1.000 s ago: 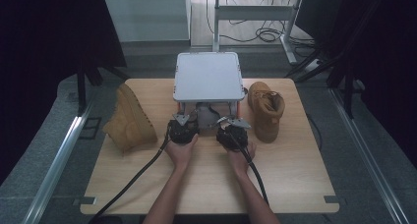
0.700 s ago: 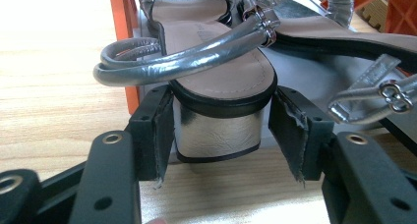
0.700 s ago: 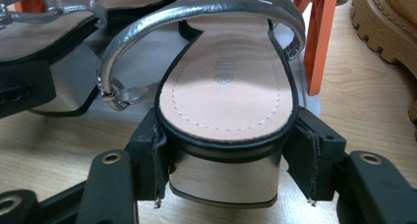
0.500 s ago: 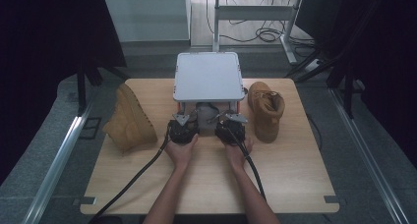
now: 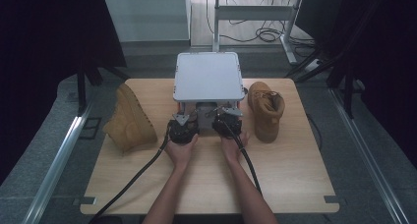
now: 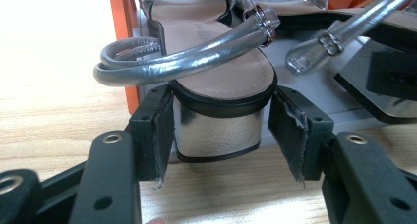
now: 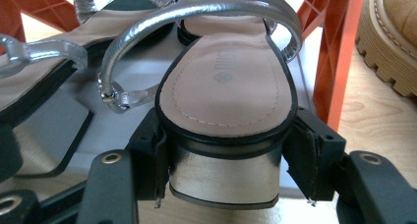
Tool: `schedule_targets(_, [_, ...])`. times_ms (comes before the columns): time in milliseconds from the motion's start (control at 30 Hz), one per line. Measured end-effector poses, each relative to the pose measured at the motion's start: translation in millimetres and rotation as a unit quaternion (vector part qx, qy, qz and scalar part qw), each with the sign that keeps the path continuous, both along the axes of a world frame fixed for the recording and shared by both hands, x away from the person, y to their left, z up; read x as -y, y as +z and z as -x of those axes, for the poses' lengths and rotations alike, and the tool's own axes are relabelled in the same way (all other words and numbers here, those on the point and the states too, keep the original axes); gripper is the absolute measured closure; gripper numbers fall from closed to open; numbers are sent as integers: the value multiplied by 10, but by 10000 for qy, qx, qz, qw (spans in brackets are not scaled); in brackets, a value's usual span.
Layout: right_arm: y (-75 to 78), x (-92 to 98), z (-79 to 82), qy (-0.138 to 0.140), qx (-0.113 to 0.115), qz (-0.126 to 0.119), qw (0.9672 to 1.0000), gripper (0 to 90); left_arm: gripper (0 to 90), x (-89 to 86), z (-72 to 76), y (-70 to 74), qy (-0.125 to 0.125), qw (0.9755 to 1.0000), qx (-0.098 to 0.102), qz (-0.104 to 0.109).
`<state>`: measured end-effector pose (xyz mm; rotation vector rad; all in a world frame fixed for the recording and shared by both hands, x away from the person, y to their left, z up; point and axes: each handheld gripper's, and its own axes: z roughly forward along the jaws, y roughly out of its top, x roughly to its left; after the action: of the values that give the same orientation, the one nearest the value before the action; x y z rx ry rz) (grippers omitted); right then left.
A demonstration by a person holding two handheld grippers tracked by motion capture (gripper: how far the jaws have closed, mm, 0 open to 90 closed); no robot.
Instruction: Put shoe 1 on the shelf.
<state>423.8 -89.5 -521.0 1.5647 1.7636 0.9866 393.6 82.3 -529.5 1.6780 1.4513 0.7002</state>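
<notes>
While reaching under the rack [image 5: 208, 76], both grippers at sandal heels.
Left gripper [image 6: 220, 128] spread, pads just off left heel [image 6: 219, 130]; right gripper [image 7: 223, 157] spread, near pad touching right heel [image 7: 223, 177]. Boots [image 5: 129, 120] flanking; table [image 5: 290, 175] front bare.

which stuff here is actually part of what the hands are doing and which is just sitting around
In use:
- left tool, jaws either side of one silver sandal's heel
- right tool, jaws either side of the other silver sandal's heel
- grey rack holding the sandals

Lying about:
- tan boot on its side
- upright tan boot
</notes>
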Motion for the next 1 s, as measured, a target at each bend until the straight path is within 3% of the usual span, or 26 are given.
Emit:
schedule_targets(400, [-105,-106,-67,29,-71,215,9997,404,438,-4,-1,1,-14,10000,-4,-2])
schedule_targets(567, [-105,-93,-65,89,-101,183,9997,396,438,-31,-5,24,-119,9999,-61,32])
schedule_targets(633, [-88,-66,-64,169,-141,103,9997,369,408,-50,1,60,-196,9997,-97,93])
schedule_targets(800, [33,-23,9,280,-29,-36,9996,343,303,-79,91,203,-351,9992,37,185])
schedule_targets(1000, [156,59,164,454,106,-125,9988,354,294,-180,237,278,-410,9987,134,255])
